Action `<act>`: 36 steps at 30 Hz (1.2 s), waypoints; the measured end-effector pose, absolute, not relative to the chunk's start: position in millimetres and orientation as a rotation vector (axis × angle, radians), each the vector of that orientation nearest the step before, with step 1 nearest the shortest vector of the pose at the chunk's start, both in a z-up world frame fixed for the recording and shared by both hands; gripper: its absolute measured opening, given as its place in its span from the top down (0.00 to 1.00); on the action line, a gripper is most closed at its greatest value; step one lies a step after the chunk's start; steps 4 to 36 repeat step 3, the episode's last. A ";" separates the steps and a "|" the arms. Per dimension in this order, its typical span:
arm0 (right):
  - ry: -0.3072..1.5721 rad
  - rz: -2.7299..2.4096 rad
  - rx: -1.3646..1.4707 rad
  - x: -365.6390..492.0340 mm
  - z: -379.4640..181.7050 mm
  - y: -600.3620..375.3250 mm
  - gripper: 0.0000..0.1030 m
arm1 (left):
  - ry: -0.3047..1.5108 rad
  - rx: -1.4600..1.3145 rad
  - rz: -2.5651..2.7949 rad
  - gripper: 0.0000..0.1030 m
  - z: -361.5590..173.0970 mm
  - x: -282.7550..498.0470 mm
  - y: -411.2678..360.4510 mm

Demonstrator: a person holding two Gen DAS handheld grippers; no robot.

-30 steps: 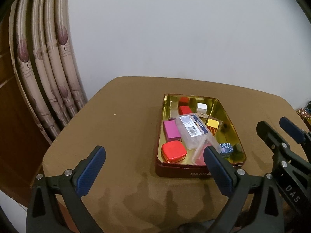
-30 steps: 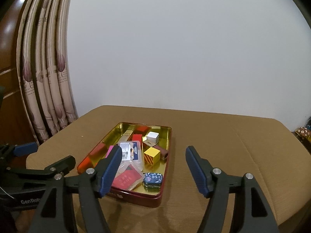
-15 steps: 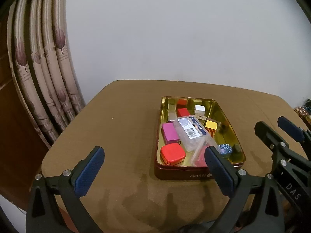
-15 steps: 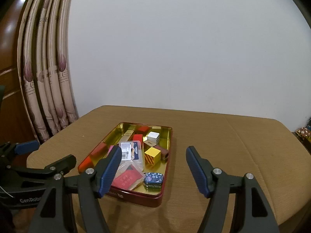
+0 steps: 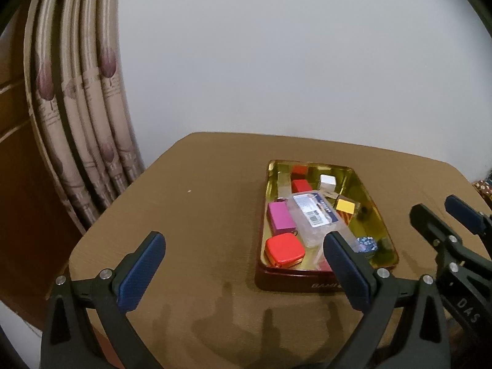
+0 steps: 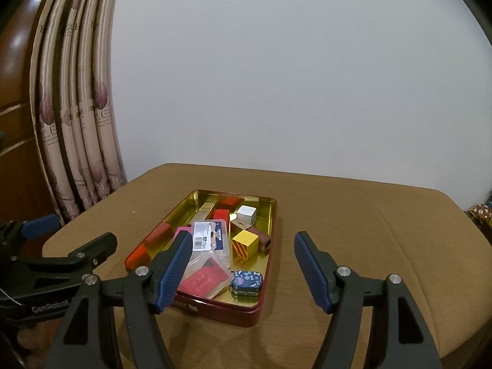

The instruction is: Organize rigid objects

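A dark red tin with a gold inside (image 5: 382,233) (image 6: 270,240) lies on the brown table. It holds a clear plastic case (image 5: 316,215) (image 6: 212,235), a pink block (image 5: 280,217), a red square case (image 5: 284,249), a yellow cube (image 5: 345,206) (image 6: 245,243), a white cube (image 5: 327,181) (image 6: 247,214), red blocks and a small blue patterned tin (image 6: 247,282). My left gripper (image 5: 246,270) hovers open before the tin's near left corner, holding nothing. My right gripper (image 6: 243,269) hangs open over the tin's near end, also bare.
The table (image 5: 196,209) (image 6: 369,230) has rounded corners and stands against a white wall. Patterned curtains (image 5: 80,123) (image 6: 70,141) and dark wood panelling are on the left. A patterned object (image 6: 482,212) shows past the table's right edge.
The left wrist view has tilted up slightly, so the tin sits a little lower in its picture. Both grippers stay open in place.
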State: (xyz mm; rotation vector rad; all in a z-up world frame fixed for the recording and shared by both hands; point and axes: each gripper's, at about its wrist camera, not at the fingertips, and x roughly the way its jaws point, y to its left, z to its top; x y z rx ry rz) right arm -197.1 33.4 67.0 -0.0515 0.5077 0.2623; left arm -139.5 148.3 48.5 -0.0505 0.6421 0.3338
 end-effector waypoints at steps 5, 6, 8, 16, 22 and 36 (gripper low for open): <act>0.507 0.258 -0.054 -197.5 67.4 33.8 0.32 | 0.661 -0.067 0.355 0.01 48.5 -139.8 149.5; 0.507 0.258 -0.054 -197.5 67.4 33.8 0.32 | 0.661 -0.067 0.355 0.01 48.5 -139.8 149.5; 0.507 0.258 -0.054 -197.5 67.4 33.8 0.32 | 0.661 -0.067 0.355 0.01 48.5 -139.8 149.5; 0.507 0.258 -0.054 -197.5 67.4 33.8 0.32 | 0.661 -0.067 0.355 0.01 48.5 -139.8 149.5; 0.507 0.258 -0.054 -197.5 67.4 33.8 0.32 | 0.661 -0.067 0.355 0.01 48.5 -139.8 149.5; 0.507 0.258 -0.054 -197.5 67.4 33.8 0.32 | 0.661 -0.067 0.355 0.01 48.5 -139.8 149.5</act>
